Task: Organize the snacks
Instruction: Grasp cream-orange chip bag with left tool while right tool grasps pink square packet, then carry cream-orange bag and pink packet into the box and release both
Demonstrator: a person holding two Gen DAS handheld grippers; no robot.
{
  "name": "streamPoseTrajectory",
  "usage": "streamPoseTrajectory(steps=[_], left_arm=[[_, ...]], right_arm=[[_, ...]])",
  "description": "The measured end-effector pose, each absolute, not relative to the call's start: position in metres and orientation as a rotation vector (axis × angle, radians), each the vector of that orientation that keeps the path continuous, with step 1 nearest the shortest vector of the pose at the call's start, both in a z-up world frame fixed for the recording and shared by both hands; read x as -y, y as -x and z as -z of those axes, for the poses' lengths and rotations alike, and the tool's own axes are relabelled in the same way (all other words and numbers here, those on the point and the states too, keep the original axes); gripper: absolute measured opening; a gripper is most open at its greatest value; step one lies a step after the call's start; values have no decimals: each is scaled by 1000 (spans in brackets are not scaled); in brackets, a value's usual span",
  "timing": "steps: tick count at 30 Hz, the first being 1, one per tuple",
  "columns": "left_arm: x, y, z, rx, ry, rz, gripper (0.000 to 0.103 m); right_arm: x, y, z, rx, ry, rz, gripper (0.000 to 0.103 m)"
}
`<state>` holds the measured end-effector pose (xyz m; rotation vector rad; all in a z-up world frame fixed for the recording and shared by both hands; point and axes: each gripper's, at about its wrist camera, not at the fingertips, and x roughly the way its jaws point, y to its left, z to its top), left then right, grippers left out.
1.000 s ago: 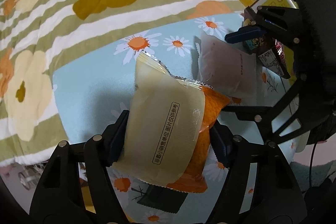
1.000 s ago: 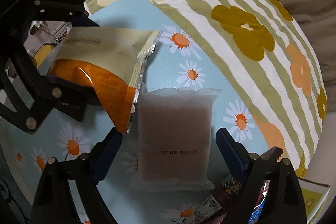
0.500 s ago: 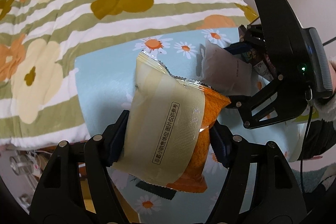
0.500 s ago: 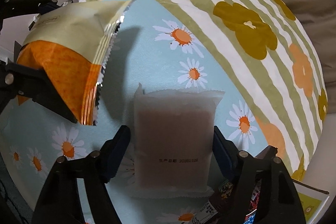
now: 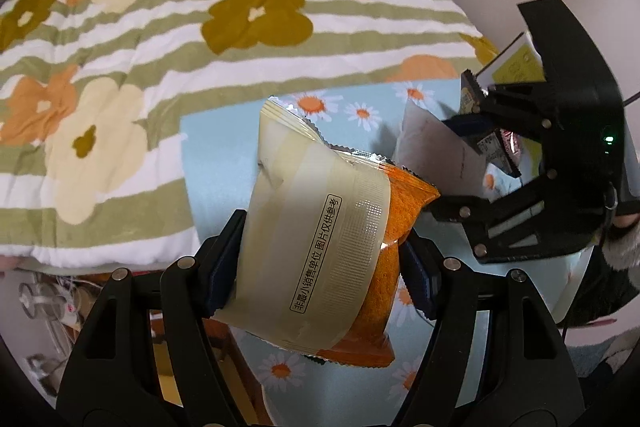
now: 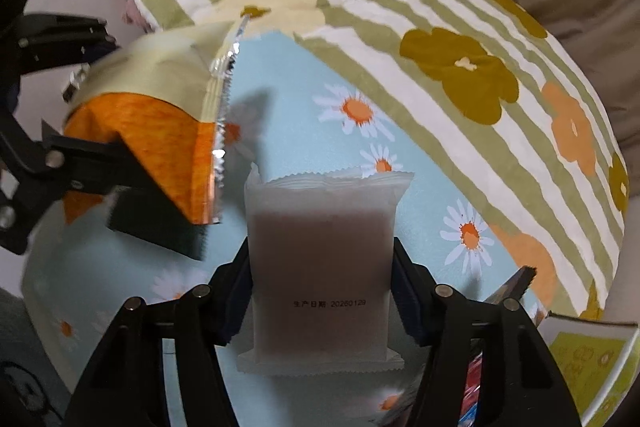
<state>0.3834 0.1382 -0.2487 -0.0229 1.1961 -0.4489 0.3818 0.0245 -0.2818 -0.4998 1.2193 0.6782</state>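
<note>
With the left gripper [image 5: 320, 263] clamped on the orange-and-cream packet [image 5: 320, 247] and the right gripper [image 6: 320, 291] pinching the frosted white packet [image 6: 322, 267], both above the daisy cloth [image 6: 420, 195], slick, puffy film could slip free.

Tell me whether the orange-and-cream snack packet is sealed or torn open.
Sealed: orange-and-cream snack packet stays puffed, and its crimped end looks intact in the right wrist view.

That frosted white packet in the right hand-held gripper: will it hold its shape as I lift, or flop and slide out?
The frosted white packet looks flat and fairly stiff: it stands straight between the right hand-held gripper pads without sagging. Probably light, since only its side edges are pinched. Its smooth film could slip, so lift gently.
</note>
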Motion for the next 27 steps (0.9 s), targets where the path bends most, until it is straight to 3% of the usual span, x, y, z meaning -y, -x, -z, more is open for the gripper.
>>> streamPoseTrajectory(steps=[13,20,27], left_arm=[[-104,-375,146,-1040,10,444,68],[-20,-353,95,-950,-6,484,68],[88,-329,83,-927,54,552,68]], right_arm=[[56,-351,167,-1085,288,-561,57],[155,-321,120,-1023,249,-463,57],[255,-287,99,-995,201,-391,57]])
